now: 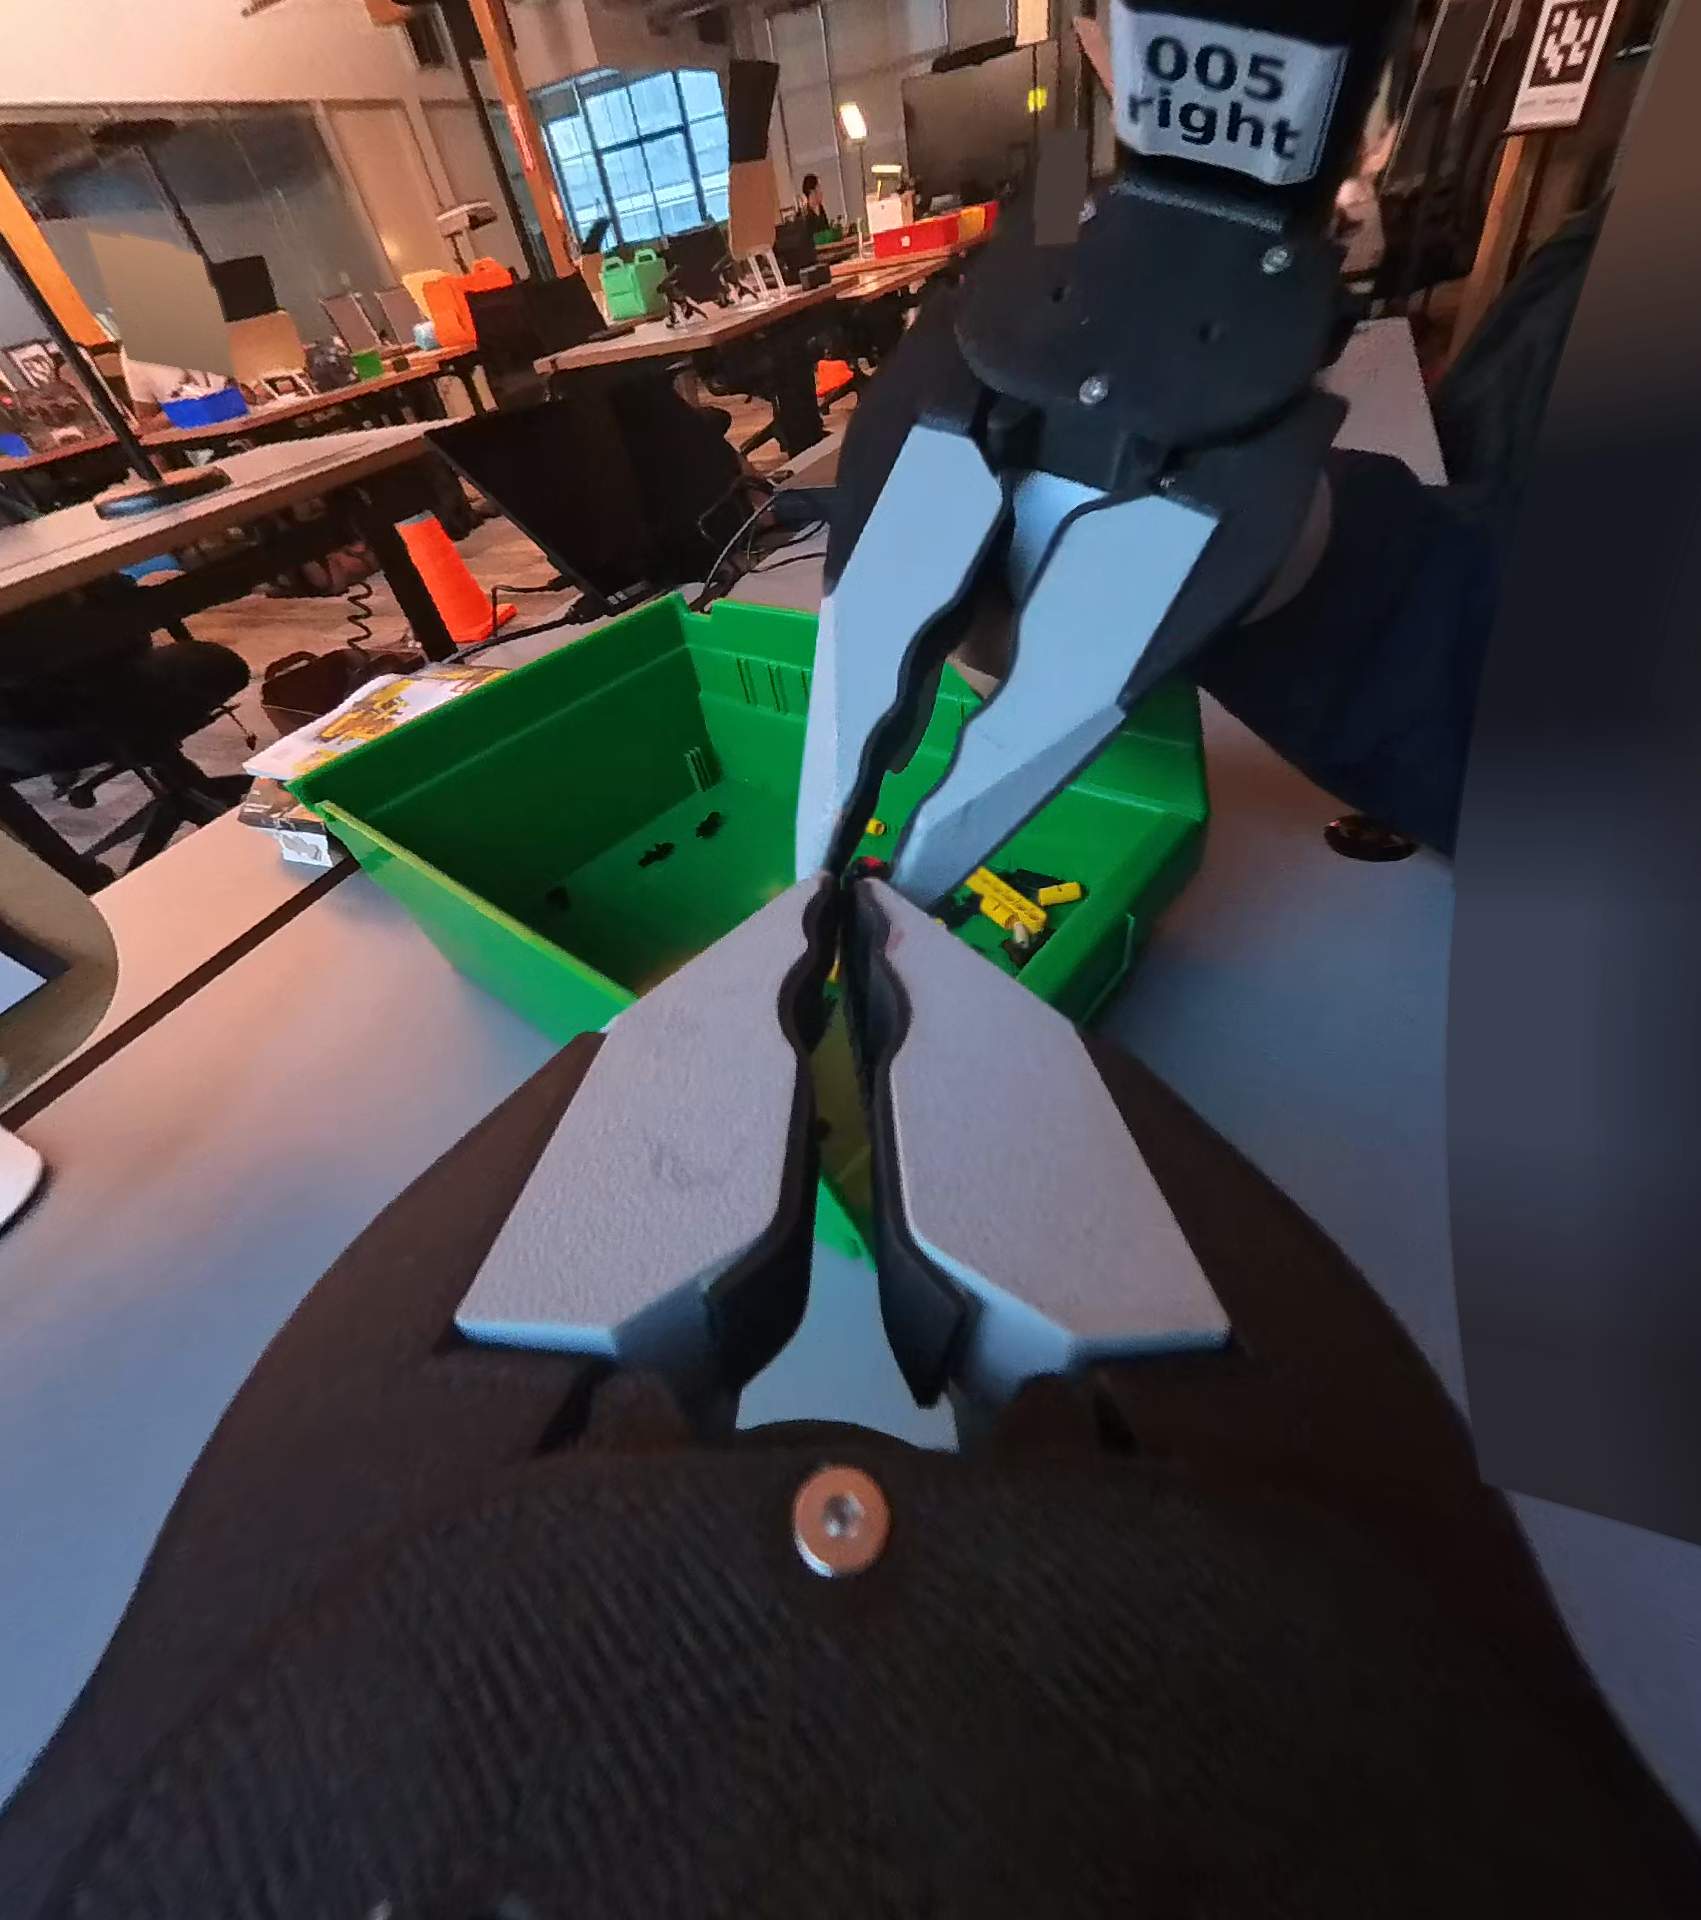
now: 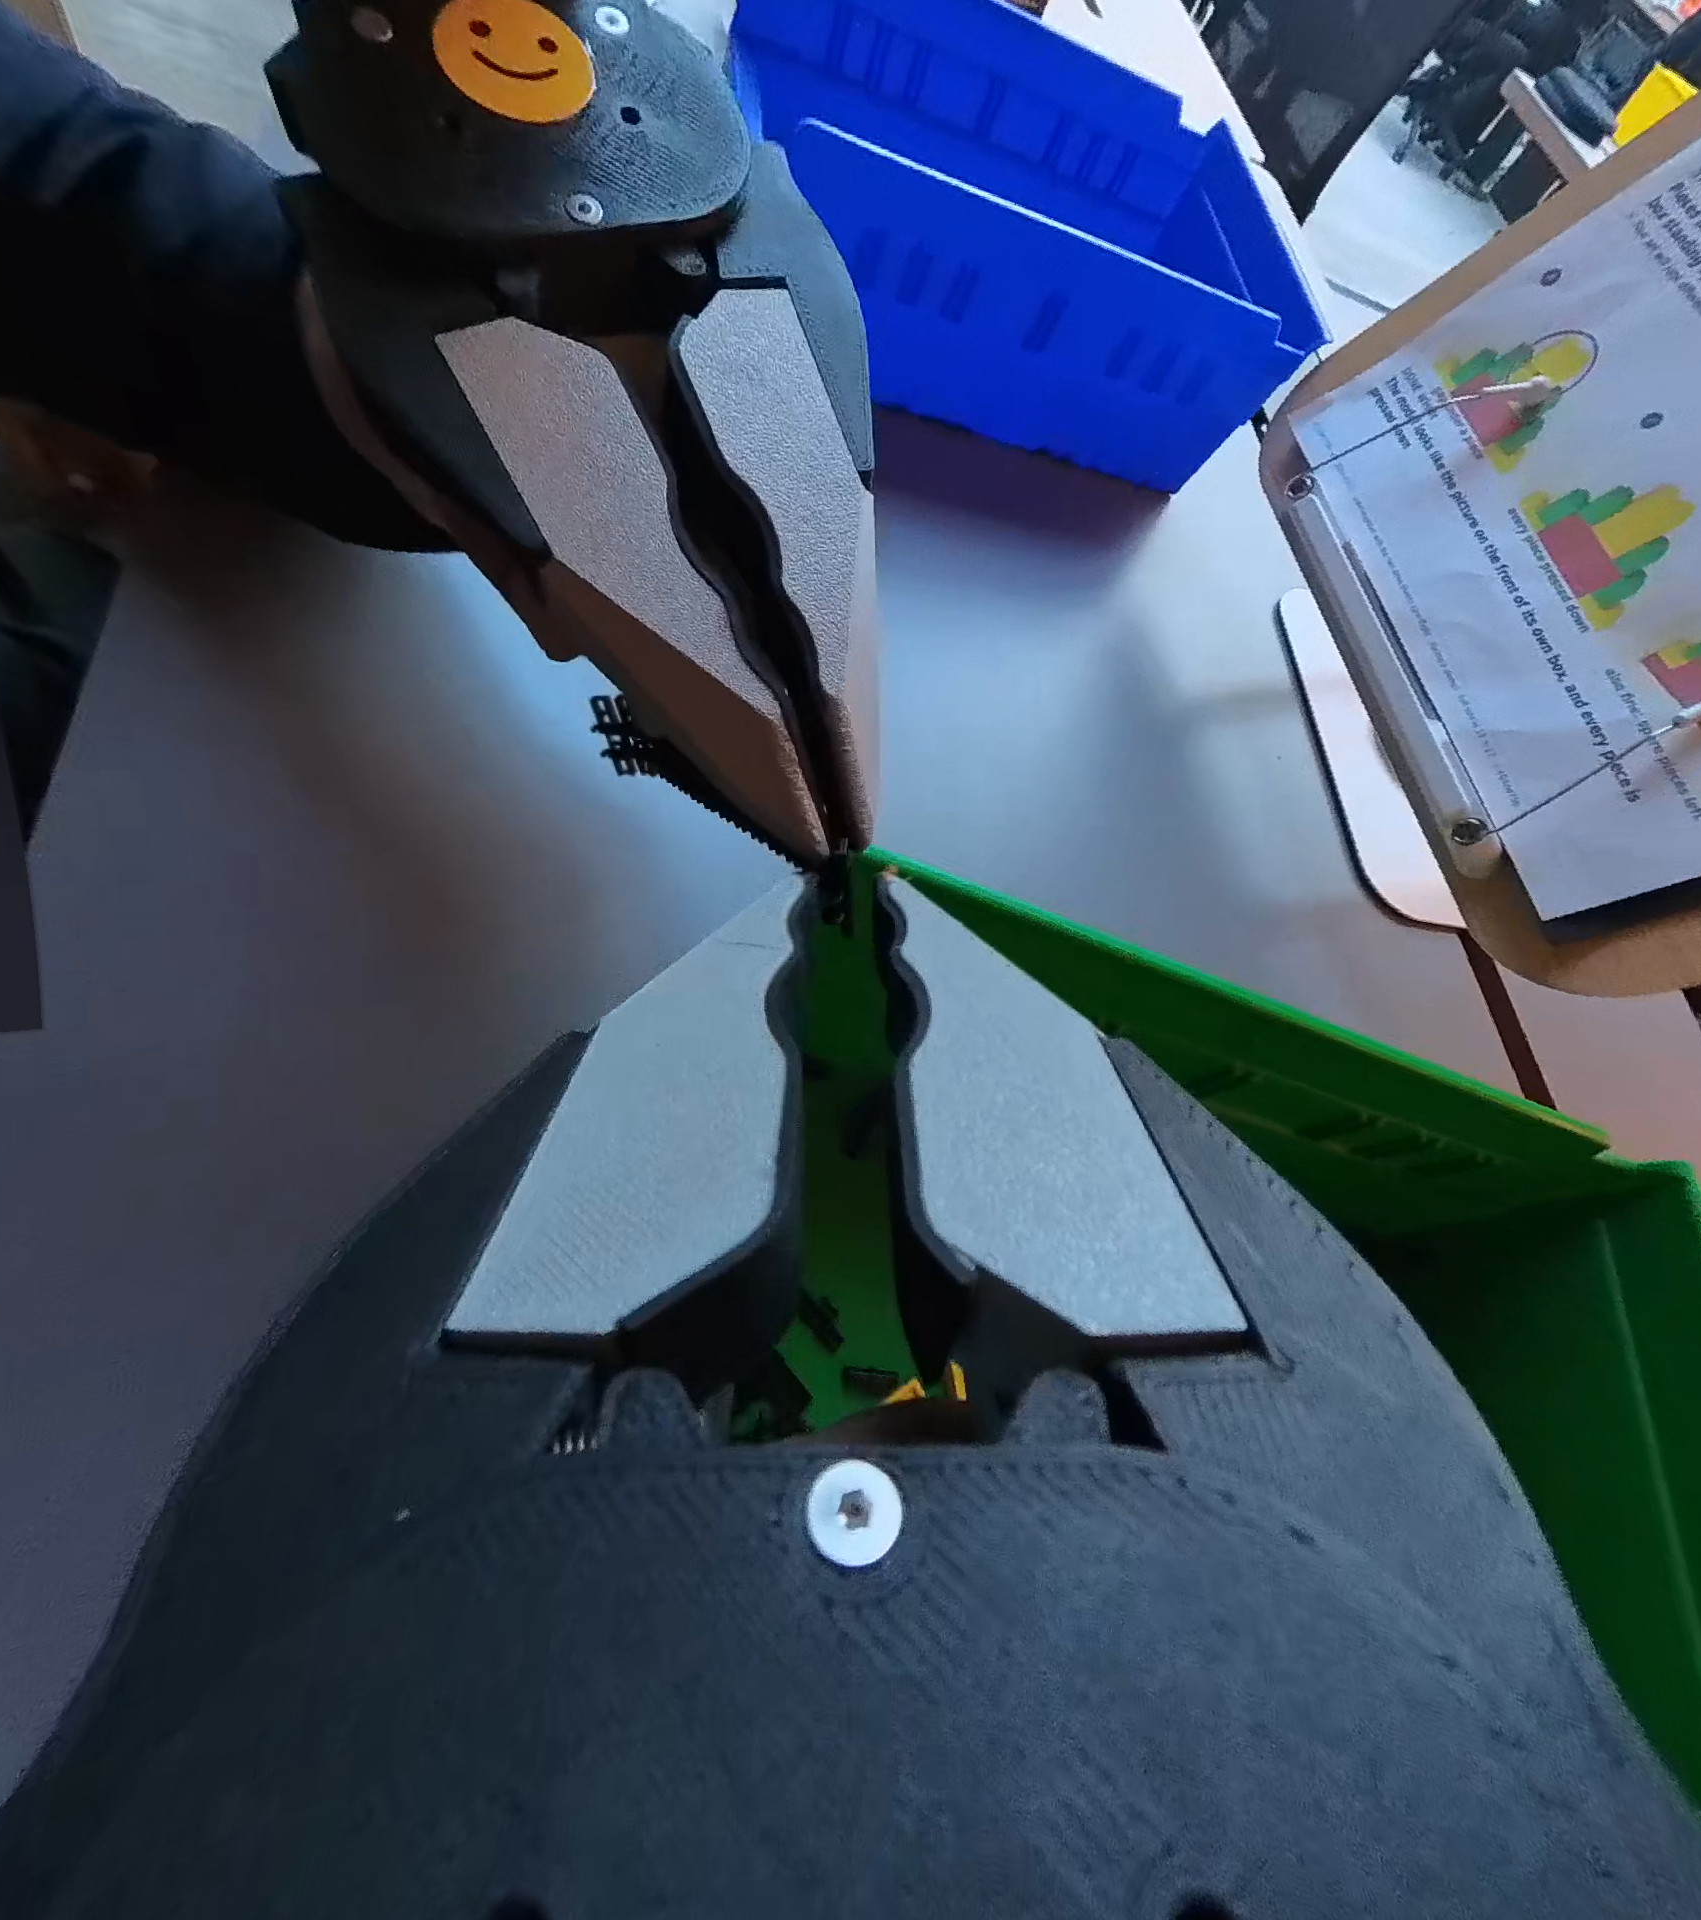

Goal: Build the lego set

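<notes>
Closest to the left wrist camera, the left gripper (image 1: 844, 883) has its fingers drawn nearly together, only a thin slit between them, and whatever sits at the tips is too small and dark for me to make out. Tip to tip against it comes the right gripper (image 1: 851, 854), reaching down from above with its fingers likewise all but closed. Both meet over the green bin (image 1: 513, 790), which stands toward the far edge of the grey worktop (image 1: 254, 1195). Down in the bin lie a few small black pins (image 1: 657, 856) on the bare floor and a heap of yellow and black lego pieces (image 1: 1017, 902) in the corner nearer the person's sleeve. An instruction booklet (image 1: 378, 712) pokes out behind the bin's far corner.

From the right wrist camera, the right gripper (image 2: 841, 894) looks nearly closed too, and a small black piece (image 2: 835, 883) shows right where the tips meet the left gripper (image 2: 841, 836). A black toothed strip (image 2: 659, 769) runs out from under the left fingers. Which gripper truly holds the piece I cannot tell. A blue bin (image 2: 1064, 301) sits toward the far edge, and a sheet on a board (image 2: 1552, 540) stands at the right.

My worry: the piece is tiny and pinched only at the very tips, so a slight twist or uneven push while mating could flick it into the bin or onto the worktop.
</notes>
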`<state>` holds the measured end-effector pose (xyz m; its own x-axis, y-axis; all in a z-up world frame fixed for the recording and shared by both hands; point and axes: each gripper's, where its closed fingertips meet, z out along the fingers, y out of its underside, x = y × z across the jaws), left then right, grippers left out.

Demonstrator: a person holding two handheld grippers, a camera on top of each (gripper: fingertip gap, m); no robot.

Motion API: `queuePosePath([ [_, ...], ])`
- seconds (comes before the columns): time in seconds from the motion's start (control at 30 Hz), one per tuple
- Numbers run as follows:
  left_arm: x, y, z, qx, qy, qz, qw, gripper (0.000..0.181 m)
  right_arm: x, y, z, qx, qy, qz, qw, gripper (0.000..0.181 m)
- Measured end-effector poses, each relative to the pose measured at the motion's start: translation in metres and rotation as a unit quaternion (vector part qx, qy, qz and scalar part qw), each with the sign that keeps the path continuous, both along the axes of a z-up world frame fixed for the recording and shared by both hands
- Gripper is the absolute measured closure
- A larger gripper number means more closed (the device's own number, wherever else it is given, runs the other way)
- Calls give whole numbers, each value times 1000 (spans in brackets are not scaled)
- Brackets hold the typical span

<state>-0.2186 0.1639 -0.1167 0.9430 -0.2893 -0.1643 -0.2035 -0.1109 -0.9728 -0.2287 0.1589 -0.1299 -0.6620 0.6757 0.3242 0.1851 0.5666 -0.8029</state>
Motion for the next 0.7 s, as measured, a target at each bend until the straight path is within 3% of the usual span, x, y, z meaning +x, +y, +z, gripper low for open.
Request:
queuePosePath([
  [0.4, 4, -1, -3, -3, 11, -10, 1000, 181, 8, -3, 2, -7, -2, 24, 1000, 178],
  [0.7, 16, -10, 4, 28, 31, -53, 998, 181, 19, -12, 11, -88, -37, 71, 993, 179],
])
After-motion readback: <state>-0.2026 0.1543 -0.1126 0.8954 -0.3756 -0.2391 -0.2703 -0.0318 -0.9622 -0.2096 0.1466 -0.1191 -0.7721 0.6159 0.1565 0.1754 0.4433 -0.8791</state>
